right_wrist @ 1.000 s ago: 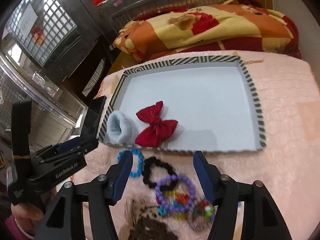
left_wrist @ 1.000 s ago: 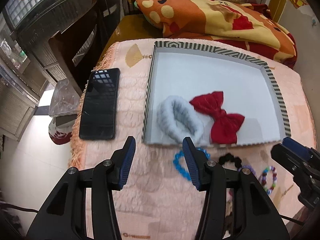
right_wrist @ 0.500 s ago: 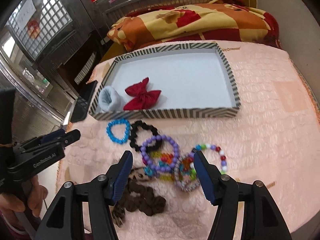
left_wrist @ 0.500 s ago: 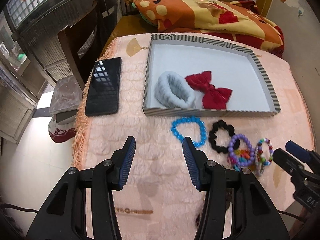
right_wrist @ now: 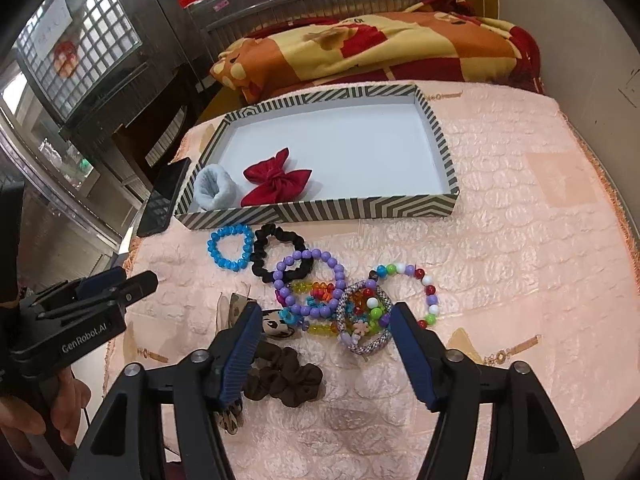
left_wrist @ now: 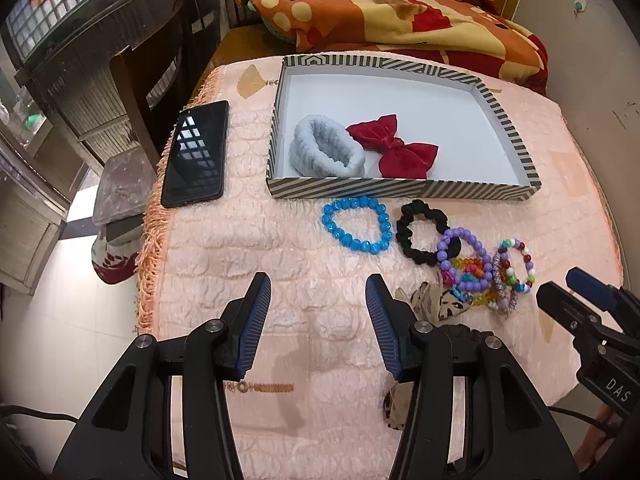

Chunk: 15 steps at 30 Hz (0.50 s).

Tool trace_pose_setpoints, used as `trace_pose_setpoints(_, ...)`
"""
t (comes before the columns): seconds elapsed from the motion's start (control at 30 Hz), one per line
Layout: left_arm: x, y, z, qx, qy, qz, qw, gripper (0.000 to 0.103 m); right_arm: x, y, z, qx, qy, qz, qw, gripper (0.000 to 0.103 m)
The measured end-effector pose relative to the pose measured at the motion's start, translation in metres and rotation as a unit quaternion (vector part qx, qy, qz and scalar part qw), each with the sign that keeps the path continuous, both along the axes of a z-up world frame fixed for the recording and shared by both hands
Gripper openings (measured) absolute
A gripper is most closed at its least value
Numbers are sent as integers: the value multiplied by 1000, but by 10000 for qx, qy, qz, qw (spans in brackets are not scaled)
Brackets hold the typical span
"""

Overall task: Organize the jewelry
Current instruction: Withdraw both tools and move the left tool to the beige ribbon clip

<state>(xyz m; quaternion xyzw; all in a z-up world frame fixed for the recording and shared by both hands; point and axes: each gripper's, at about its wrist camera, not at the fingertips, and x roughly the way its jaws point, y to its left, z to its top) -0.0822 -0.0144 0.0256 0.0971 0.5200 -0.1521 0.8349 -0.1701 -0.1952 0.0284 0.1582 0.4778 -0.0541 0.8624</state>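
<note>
A striped tray (left_wrist: 404, 191) (right_wrist: 316, 213) on the pink cloth holds a grey-blue fluffy band (left_wrist: 328, 152) (right_wrist: 213, 188) and a red bow (left_wrist: 394, 148) (right_wrist: 276, 178). In front of it lie a blue bead bracelet (left_wrist: 357, 225) (right_wrist: 229, 248), a black scrunchie (left_wrist: 420, 232) (right_wrist: 280, 254), a purple bead bracelet (left_wrist: 464, 258) (right_wrist: 310, 286), several colourful bracelets (right_wrist: 404, 300) and a brown scrunchie (right_wrist: 282, 378). My left gripper (left_wrist: 318, 322) (right_wrist: 116, 292) is open and empty above the cloth. My right gripper (right_wrist: 324, 354) (left_wrist: 576, 292) is open and empty over the bracelet pile.
A black phone (left_wrist: 196, 154) (right_wrist: 164, 198) lies on the cloth left of the tray. An orange and yellow blanket (left_wrist: 392, 12) (right_wrist: 372, 46) lies behind. A leopard-print hair tie (left_wrist: 436, 300) lies near the front edge. The table's left edge drops to a chair (left_wrist: 136, 80).
Both grippers have pulled back from the tray toward the table's near edge, so the whole bracelet pile has come into view. Both stay open and empty.
</note>
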Motion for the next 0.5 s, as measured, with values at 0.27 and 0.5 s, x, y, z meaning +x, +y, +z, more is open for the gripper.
trace_pose_setpoints(0.27, -5, 0, 2, -40, -6, 12, 10000, 50, -2, 1, 1, -84, 9, -12, 10000, 68)
trace_pose_setpoints(0.5, -8, -2, -2, -89, 115, -20, 9999, 56, -4, -4, -5, -59, 111, -74, 9999, 68)
